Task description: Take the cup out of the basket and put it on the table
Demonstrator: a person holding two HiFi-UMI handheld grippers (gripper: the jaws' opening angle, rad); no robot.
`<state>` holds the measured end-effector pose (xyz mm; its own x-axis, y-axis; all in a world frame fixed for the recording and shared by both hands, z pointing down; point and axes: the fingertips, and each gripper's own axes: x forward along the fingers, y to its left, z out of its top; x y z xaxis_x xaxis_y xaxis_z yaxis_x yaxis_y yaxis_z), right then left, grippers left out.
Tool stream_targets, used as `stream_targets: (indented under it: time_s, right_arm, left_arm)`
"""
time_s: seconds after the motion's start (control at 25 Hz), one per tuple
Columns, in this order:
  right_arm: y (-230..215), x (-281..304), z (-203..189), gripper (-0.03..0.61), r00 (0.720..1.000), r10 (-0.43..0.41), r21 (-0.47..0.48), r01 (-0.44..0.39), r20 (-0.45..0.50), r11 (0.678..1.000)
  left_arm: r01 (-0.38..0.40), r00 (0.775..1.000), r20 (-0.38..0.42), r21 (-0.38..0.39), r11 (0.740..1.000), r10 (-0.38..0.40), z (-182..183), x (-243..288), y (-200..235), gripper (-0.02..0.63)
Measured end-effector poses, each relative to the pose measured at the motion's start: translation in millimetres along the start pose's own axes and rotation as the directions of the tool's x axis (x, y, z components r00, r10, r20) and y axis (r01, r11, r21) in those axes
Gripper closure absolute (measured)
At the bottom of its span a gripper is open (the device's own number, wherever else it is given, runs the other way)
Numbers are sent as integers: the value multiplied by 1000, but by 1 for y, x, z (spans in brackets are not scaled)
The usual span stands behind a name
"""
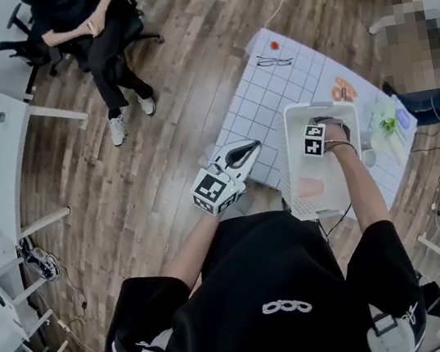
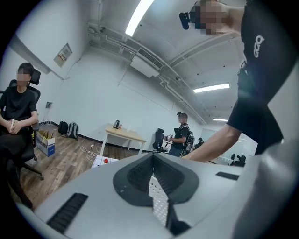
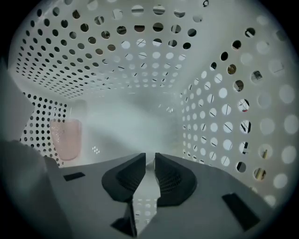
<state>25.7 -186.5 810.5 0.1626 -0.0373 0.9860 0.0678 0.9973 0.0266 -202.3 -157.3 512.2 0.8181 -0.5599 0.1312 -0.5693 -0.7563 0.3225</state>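
Note:
A white perforated basket [image 1: 291, 151] stands on the gridded table mat [image 1: 266, 97]. A pale pink translucent cup [image 1: 310, 187] rests at the basket's near end, apparently on its side. My right gripper [image 3: 149, 156] points down inside the basket [image 3: 117, 56]; its jaws stand a narrow gap apart with nothing between them. In the right gripper view the cup [image 3: 66, 138] sits off to the left by the wall, apart from the jaws. My left gripper [image 1: 250, 148] hovers left of the basket over the mat's edge, shut and empty [image 2: 152, 158].
On the mat beyond the basket lie a pair of glasses [image 1: 274, 60], a small red thing [image 1: 274, 45] and an orange item [image 1: 343, 89]. Right of the basket are a green-and-white bundle [image 1: 387, 124] and a small white cup [image 1: 369, 158]. A person [image 1: 89, 26] sits across the wooden floor.

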Motion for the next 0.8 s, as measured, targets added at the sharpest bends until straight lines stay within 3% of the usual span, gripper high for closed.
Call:
stream_targets:
  time_s: [0.48,0.8]
  right_arm:
    - [7,-24,3,545,998,10,72,-15,67,997]
    - [5,-60,5,545,972,-120,191,81,201,978]
  left_arm:
    - [17,1000,-10,1,1000,-17,-2,6,-5,606]
    - [41,999,-19,6,999,-41,-7,10,-17,606]
